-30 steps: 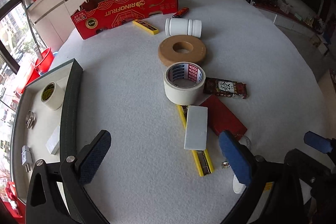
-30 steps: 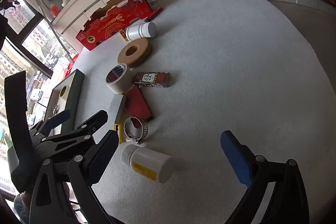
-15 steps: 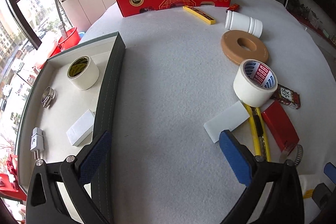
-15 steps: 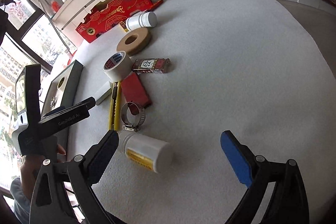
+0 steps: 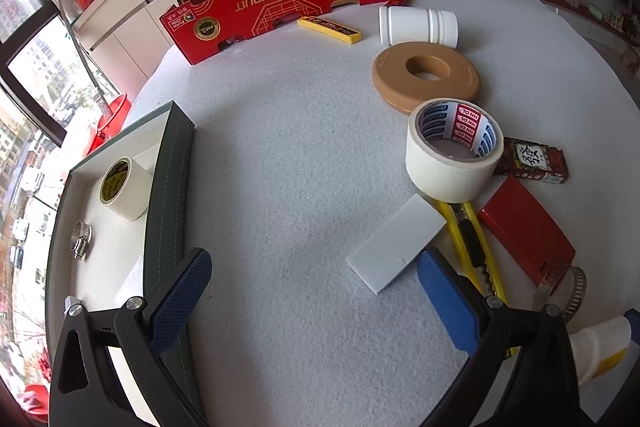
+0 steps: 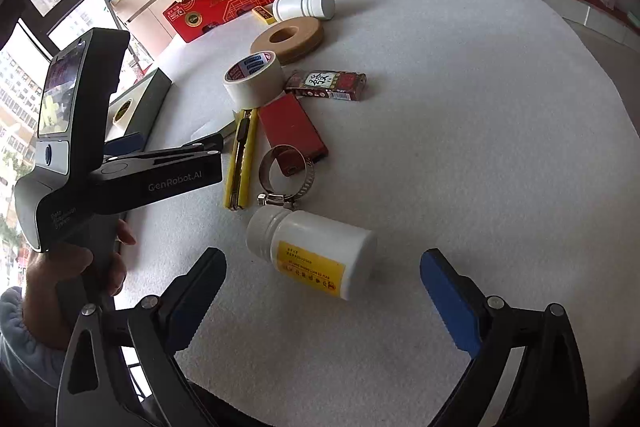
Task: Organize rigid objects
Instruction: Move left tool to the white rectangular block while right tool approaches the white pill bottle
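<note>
Since a moment ago my left gripper has swung back from the tray side toward the clutter, and my right gripper has closed in on the white pill bottle lying on its side. Both tongs stand wide open and hold nothing. That bottle rests on the white felt table between my right fingers' tips, cap end toward the metal hose clamp, which sits just beside it. I judge it light, stiff and smooth plastic, so it may roll or slip; I would take it across the round body over the yellow label, not the ribbed cap. It is white with a yellow printed label and a screw cap. Ahead of my left tongs lies the flat white block, touching the yellow utility knife and near the tape roll; it looks rigid and light, best pinched across its narrow width. To the left, the dark-rimmed tray already holds another tape roll and a second clamp.
</note>
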A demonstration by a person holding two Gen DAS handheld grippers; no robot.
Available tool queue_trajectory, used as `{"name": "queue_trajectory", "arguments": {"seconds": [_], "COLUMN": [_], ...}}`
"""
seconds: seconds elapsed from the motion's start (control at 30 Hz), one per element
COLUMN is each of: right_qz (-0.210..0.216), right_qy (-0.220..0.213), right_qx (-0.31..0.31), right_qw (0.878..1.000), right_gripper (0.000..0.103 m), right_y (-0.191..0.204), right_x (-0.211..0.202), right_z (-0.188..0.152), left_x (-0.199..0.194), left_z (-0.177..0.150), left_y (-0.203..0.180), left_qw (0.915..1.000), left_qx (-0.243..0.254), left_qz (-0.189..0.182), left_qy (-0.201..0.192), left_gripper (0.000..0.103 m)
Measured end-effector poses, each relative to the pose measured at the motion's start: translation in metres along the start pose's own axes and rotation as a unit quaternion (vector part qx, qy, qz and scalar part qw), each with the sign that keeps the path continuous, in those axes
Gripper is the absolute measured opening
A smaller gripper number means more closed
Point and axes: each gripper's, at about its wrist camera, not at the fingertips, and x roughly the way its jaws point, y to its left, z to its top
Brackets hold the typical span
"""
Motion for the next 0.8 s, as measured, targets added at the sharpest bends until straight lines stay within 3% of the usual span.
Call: {"name": "queue_trajectory", "arguments": {"seconds": [0.1,0.23,0.53,0.63,0.7,0.77,0.8], "right_qz": [-0.007,-0.025,-0.101,-0.12,-0.125,-0.126,-0.126], "right_qy": [0.006,0.006,-0.018,-0.028,-0.029,-0.037,-0.043], "right_qx": [-0.006,-0.017,-0.031,-0.055,-0.068,-0.076,-0.081], "right_qw": [1.0,1.0,0.994,0.991,0.989,0.988,0.988], "right_gripper": [0.098,0.098,0.098,0.098,0.098,0.091,0.077], "right_y": [0.004,0.01,0.023,0.027,0.029,0.027,0.027], "right_x": [0.004,0.008,0.022,0.024,0.024,0.021,0.018], "right_z": [0.0,0.002,0.009,0.004,0.002,0.0,-0.001], "left_x": [0.006,0.012,0.008,0.012,0.019,0.02,0.018], "left_z": [0.006,0.011,0.012,0.011,0.012,0.012,0.012], "left_y": [0.006,0.014,-0.005,0.002,0.011,0.015,0.013], "left_qw": [0.999,0.9973,0.9993,0.998,0.9946,0.9925,0.9934], "left_qx": [-0.034,-0.072,-0.024,-0.039,-0.072,-0.086,-0.079], "left_qz": [0.027,0.012,-0.012,-0.041,-0.073,-0.087,-0.083], "left_qy": [-0.005,0.009,-0.025,-0.029,-0.011,0.001,-0.001], "left_gripper": [0.103,0.103,0.103,0.103,0.103,0.103,0.103]}}
